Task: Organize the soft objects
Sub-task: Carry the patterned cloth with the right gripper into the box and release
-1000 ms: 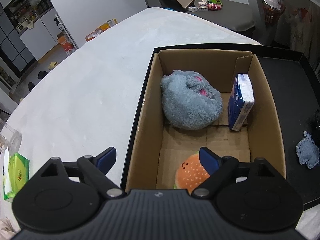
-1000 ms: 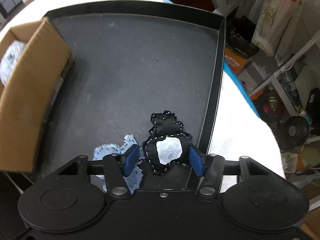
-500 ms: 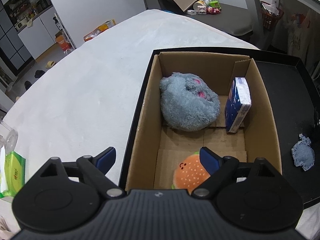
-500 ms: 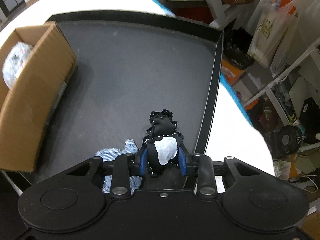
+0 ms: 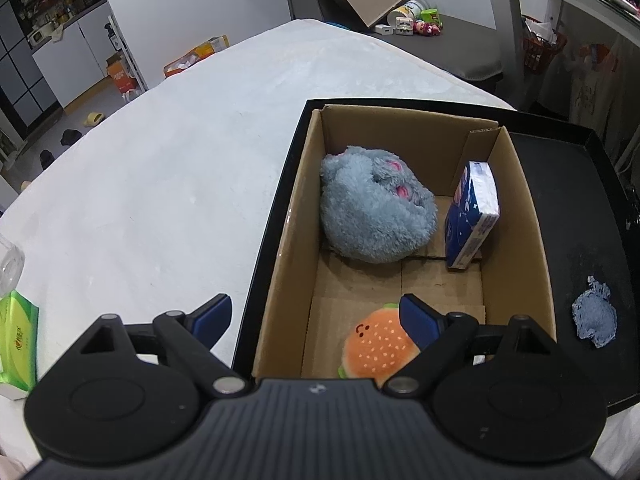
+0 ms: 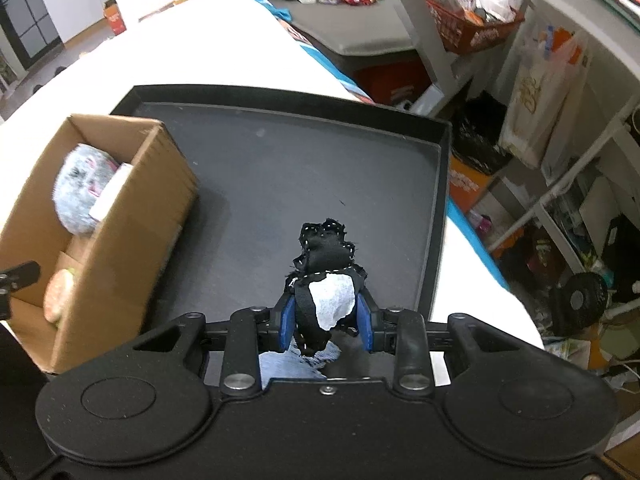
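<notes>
The right gripper point(image 6: 325, 317) is now gripping the small black stitched fabric toy with a white patch point(image 6: 325, 280), where a second ago its blue pads stood apart around it, and is lifting it off the black tray point(image 6: 280, 184). The frayed blue denim scrap point(image 5: 595, 314) is remaining on the tray. The left gripper point(image 5: 316, 314) is hovering with jaws wide apart and empty over the brown cardboard box point(image 5: 520, 208), which is holding a grey plush ball point(image 5: 372, 208), an orange burger plush point(image 5: 378, 346) and a blue tissue pack point(image 5: 472, 216). Likely next: carrying the toy to the box.
</notes>
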The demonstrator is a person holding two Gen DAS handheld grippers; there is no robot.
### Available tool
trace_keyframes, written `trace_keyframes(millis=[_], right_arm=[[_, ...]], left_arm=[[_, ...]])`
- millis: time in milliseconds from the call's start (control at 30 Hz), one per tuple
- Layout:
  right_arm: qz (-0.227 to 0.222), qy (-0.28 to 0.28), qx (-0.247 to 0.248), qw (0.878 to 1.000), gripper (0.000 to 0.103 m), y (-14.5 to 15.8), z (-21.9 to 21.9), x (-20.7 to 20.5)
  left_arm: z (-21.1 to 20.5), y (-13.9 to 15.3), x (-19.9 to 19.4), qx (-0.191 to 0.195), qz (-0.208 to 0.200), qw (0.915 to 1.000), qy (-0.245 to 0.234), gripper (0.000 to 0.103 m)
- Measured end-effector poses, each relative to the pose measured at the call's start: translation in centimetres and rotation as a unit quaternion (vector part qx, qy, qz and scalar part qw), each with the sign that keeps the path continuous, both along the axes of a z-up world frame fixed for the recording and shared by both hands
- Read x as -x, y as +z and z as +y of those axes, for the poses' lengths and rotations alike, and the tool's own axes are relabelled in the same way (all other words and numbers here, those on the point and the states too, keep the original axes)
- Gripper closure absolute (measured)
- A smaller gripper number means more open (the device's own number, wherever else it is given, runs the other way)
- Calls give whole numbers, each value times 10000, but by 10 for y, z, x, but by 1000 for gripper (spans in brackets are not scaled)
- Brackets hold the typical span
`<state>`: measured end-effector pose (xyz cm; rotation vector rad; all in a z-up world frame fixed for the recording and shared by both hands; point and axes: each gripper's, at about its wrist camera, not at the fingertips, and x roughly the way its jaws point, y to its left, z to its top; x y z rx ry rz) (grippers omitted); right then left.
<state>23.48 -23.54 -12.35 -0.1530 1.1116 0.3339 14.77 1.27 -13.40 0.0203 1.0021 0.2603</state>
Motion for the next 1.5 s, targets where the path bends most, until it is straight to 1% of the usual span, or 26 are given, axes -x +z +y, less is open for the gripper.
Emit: trace_keyframes(millis=[333,800,967,1000,1167,1200,1267,1367,1500], right_arm=[[-76,193,-352,9992,71,24,19,4],[-406,565,-523,9962,70,64,67,18],[-484,749,-541,9945,70,71,85,24],[-495,785,-537,9942,70,72,89,25],[-512,946,-596,9924,70,75,101,29],[-499,979,-628,9920,70,76,104,29],[-477,1042,-647,9913,70,75,108,29],[-440,1106,-580,9912,70,71,115,29],[-397,1172,-514,9910,70,67,122,28]], left_arm=[[8,3,5,149,-161,9998,21,13],[25,2,9,538,-280,9981,107,14],[30,0,9,676,-242,9973,142,18],[30,0,9,694,-246,9972,148,20],[35,-5,8,776,-137,9966,241,47],[36,-6,8,815,-109,9963,264,50],[39,-8,7,881,-84,9957,288,58],[42,-10,7,980,-49,9947,295,76],[45,-13,7,1011,-57,9942,361,83]])
